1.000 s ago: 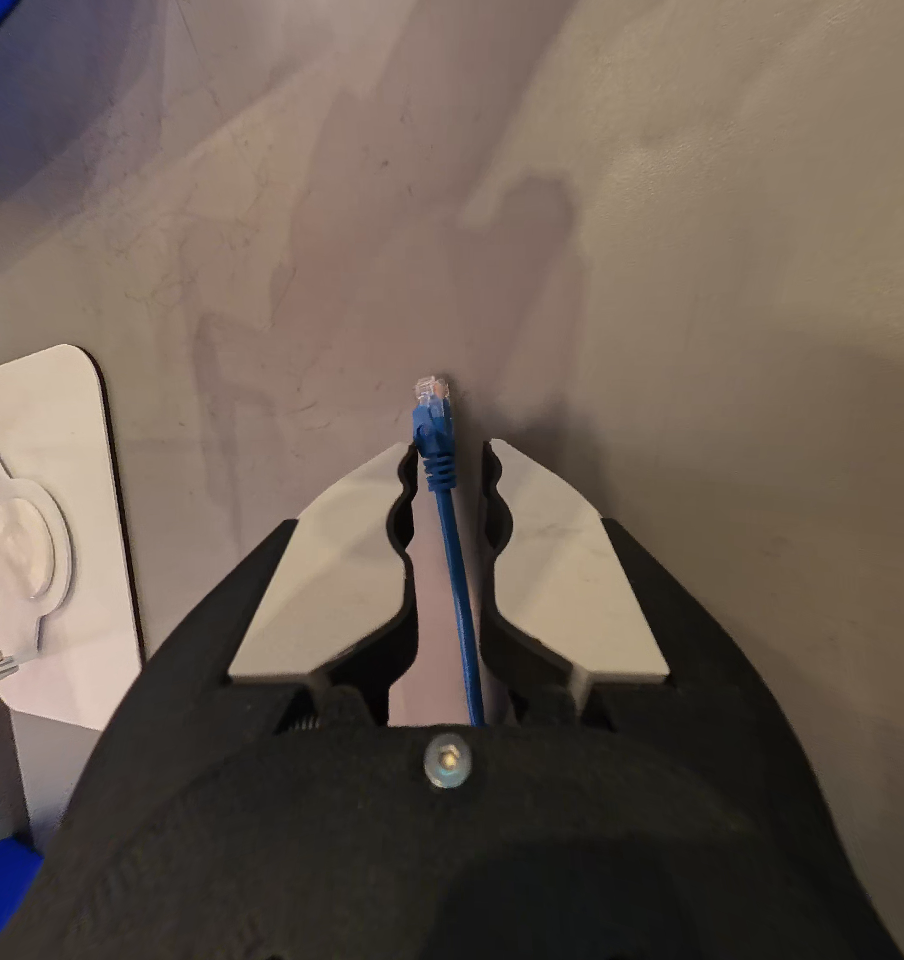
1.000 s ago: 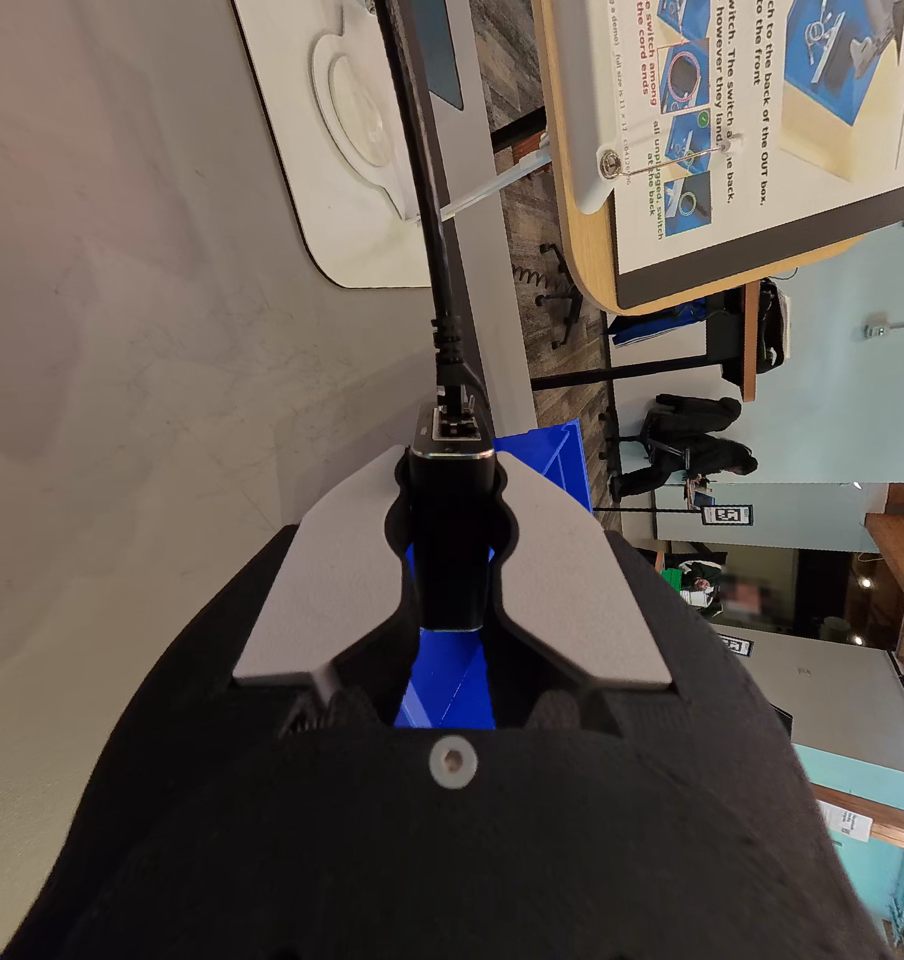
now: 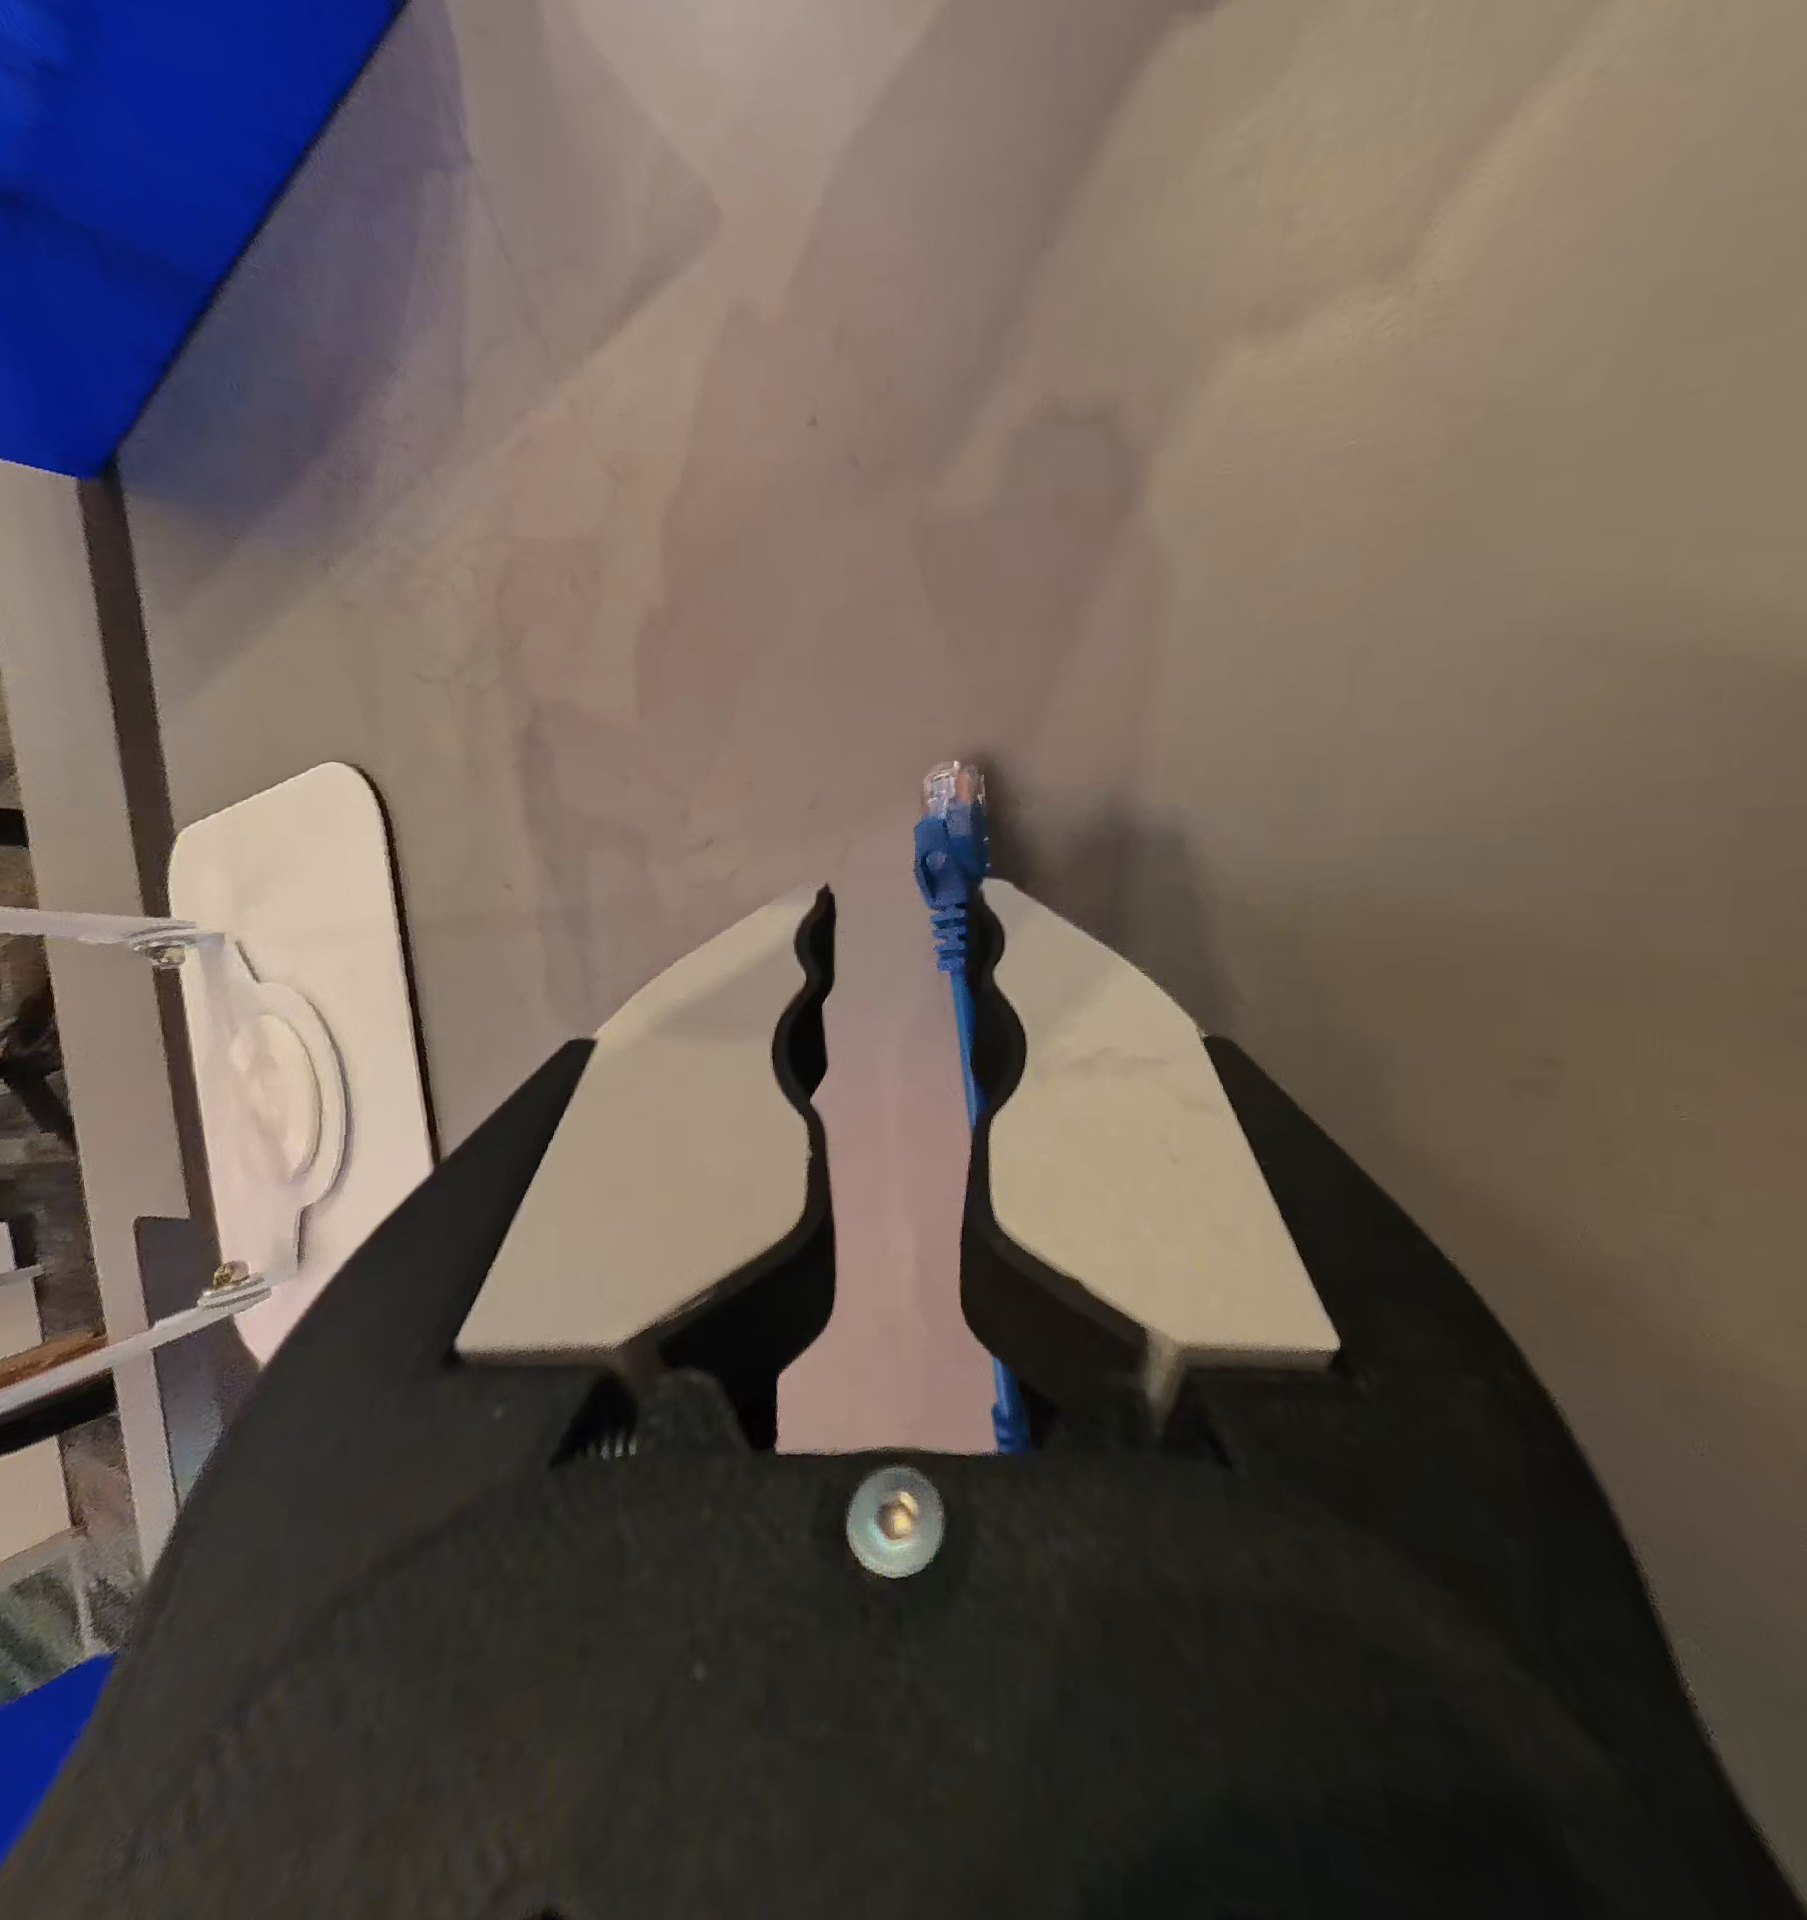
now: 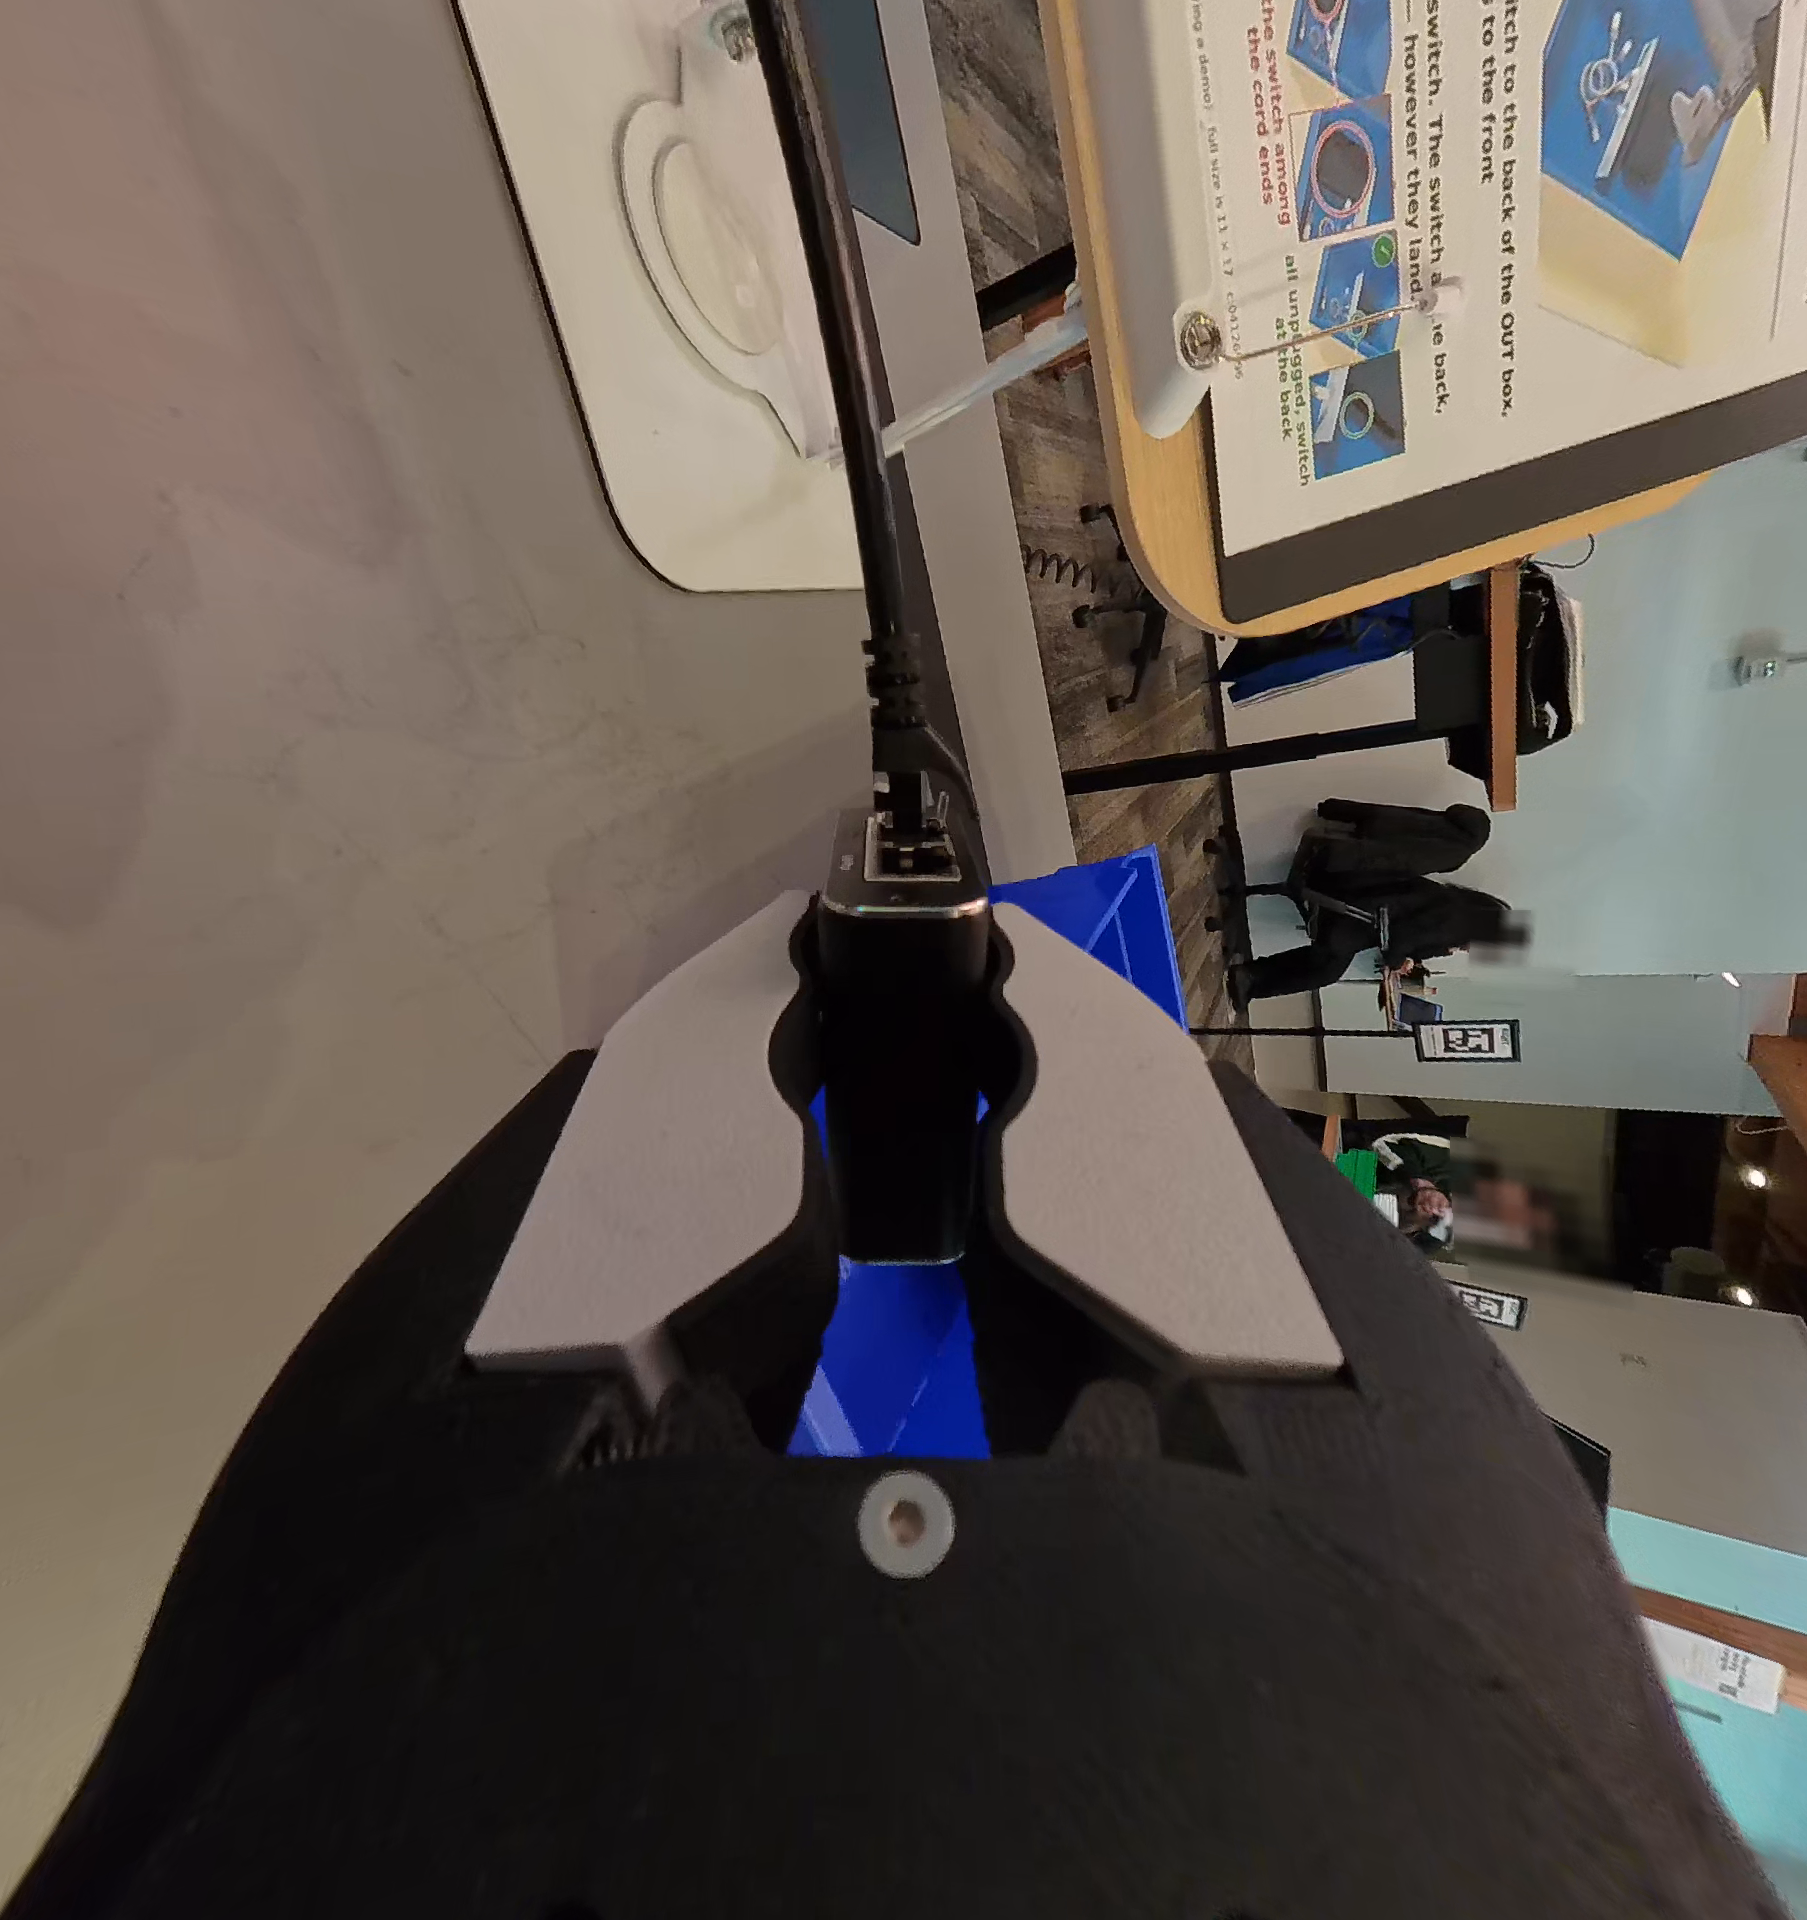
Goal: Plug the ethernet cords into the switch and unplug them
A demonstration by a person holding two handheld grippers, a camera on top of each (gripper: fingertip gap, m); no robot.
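- The right gripper (image 4: 904,925) is being kept clamped on a black switch (image 4: 904,1060); both pads are being pressed against its sides, and the switch is being held lengthwise between them.
- At the switch's far end, toward 12 o'clock, a black ethernet cord (image 4: 857,468) is being kept plugged into 1 port, and it is being led away toward 12 o'clock past a white board (image 4: 587,312).
- The left gripper (image 3: 904,914) is being held partly open: a blue ethernet cord (image 3: 966,1039) is lying along the inner edge of the 3 o'clock finger, while open space is being left between it and the 9 o'clock finger (image 3: 691,1122), so the cord is not being pinched.
- The blue cord's clear plug (image 3: 953,790) is being pointed toward 12 o'clock, just past the fingertips, over the grey tabletop (image 3: 1398,623).
- A blue bin (image 3: 99,208) is being shown at 10 o'clock of the left gripper.
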